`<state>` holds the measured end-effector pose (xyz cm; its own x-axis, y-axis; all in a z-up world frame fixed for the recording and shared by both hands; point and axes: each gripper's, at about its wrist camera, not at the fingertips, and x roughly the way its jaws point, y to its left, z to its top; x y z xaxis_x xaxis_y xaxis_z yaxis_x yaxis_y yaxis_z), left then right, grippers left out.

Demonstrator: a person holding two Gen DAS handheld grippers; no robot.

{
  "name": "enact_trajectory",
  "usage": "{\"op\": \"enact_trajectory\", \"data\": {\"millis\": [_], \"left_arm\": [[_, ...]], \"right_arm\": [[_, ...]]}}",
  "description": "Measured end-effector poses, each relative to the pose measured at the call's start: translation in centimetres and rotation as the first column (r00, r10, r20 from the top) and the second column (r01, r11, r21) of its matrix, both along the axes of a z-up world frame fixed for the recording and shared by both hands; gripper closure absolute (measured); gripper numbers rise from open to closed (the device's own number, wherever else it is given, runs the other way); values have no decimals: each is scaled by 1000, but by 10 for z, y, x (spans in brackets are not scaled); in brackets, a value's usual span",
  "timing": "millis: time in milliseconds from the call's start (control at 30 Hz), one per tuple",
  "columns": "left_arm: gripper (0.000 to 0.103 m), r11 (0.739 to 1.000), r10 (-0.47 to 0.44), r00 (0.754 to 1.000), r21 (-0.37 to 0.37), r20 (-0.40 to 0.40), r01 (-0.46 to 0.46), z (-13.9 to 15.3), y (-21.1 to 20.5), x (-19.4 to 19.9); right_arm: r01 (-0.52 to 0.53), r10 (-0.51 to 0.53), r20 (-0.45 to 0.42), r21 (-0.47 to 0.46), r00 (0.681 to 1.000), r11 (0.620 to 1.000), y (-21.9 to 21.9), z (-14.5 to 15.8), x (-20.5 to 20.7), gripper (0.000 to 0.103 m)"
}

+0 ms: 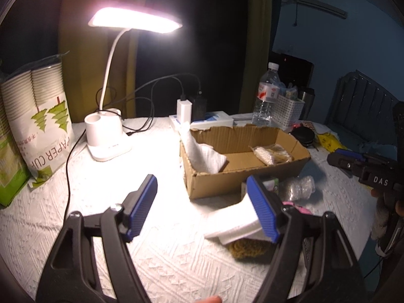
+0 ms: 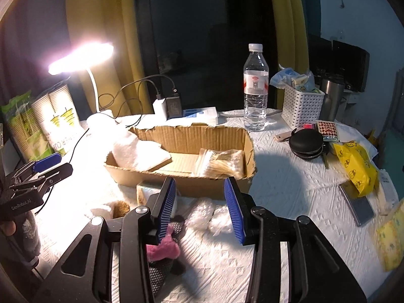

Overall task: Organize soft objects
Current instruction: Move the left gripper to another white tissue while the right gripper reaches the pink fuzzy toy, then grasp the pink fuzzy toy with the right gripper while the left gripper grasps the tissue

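Observation:
An open cardboard box (image 1: 227, 179) (image 2: 214, 188) sits mid-table, holding a white towel (image 1: 202, 155) (image 2: 139, 151) at its left end and a bag of cotton swabs (image 1: 272, 154) (image 2: 219, 162) at its right. My left gripper (image 1: 202, 207) is open and empty, above a white folded cloth (image 1: 232, 222) on a brown scrubber (image 1: 250, 248). My right gripper (image 2: 199, 209) is open and empty, above crumpled clear bubble wrap (image 2: 209, 214) (image 1: 300, 188). A pink fuzzy item (image 2: 164, 248) on a dark mesh sponge lies under its left finger.
A lit desk lamp (image 1: 108, 136), a paper cup pack (image 1: 45, 131), chargers (image 2: 168, 106), a water bottle (image 2: 255, 88), a white basket (image 2: 301, 106), a black round case (image 2: 308, 142), a yellow bag (image 2: 356, 169) and a phone (image 2: 357, 205) crowd the white tablecloth (image 1: 164, 252).

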<state>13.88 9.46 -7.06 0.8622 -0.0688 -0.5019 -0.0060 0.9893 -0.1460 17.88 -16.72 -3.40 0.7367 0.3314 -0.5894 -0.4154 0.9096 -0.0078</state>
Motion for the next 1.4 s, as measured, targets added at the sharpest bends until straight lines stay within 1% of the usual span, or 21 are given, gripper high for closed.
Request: {"op": "enact_trajectory", "data": {"millis": [200, 500, 633, 667, 733, 900, 1067, 1100, 1133, 1167, 1200, 1300, 1333, 1400], "left_arm": [[28, 999, -27, 999, -38, -19, 26, -14, 3, -10], [28, 998, -40, 998, -52, -41, 37, -35, 0, -26], [28, 998, -36, 998, -61, -54, 33, -43, 1, -31], [28, 998, -36, 998, -62, -54, 33, -44, 1, -33], [28, 998, -39, 998, -61, -55, 36, -46, 1, -35], [28, 997, -69, 996, -45, -52, 67, -44, -9, -37], [28, 993, -113, 993, -27, -38, 112, -38, -24, -33], [28, 993, -120, 992, -24, -37, 119, -37, -27, -32], [28, 992, -128, 991, -18, -34, 127, -37, -32, -31], [28, 991, -135, 990, -10, -32, 135, -36, -35, -30], [27, 989, -145, 989, 0, -31, 145, -35, -40, -29], [11, 984, -176, 984, 30, -30, 177, -35, -53, -27], [11, 982, -183, 983, 36, -31, 184, -34, -56, -25], [11, 980, -192, 980, 41, -40, 194, -36, -62, -21]], "right_arm": [[-15, 15, -23, -10, 1000, 1000, 9, -14, -8, 60], [-50, 49, -68, -18, 996, 999, 24, -40, -18, 59], [-68, 66, -87, -24, 994, 997, 31, -52, -22, 56], [-73, 70, -93, -23, 993, 997, 32, -54, -22, 53], [-80, 78, -100, -20, 992, 997, 33, -59, -23, 51], [-107, 105, -134, -7, 985, 994, 38, -68, -25, 51], [-118, 115, -136, -10, 984, 993, 36, -72, -28, 51], [-120, 117, -132, -15, 984, 993, 35, -72, -28, 52], [-123, 120, -129, -18, 984, 992, 34, -72, -29, 57], [-125, 121, -123, -23, 985, 992, 31, -72, -30, 65], [-126, 123, -118, -23, 985, 992, 29, -71, -30, 68], [-129, 127, -106, -7, 986, 992, 21, -67, -31, 71], [-128, 127, -102, -4, 987, 992, 19, -66, -31, 75], [-128, 127, -95, 2, 987, 992, 15, -65, -31, 77]]}}
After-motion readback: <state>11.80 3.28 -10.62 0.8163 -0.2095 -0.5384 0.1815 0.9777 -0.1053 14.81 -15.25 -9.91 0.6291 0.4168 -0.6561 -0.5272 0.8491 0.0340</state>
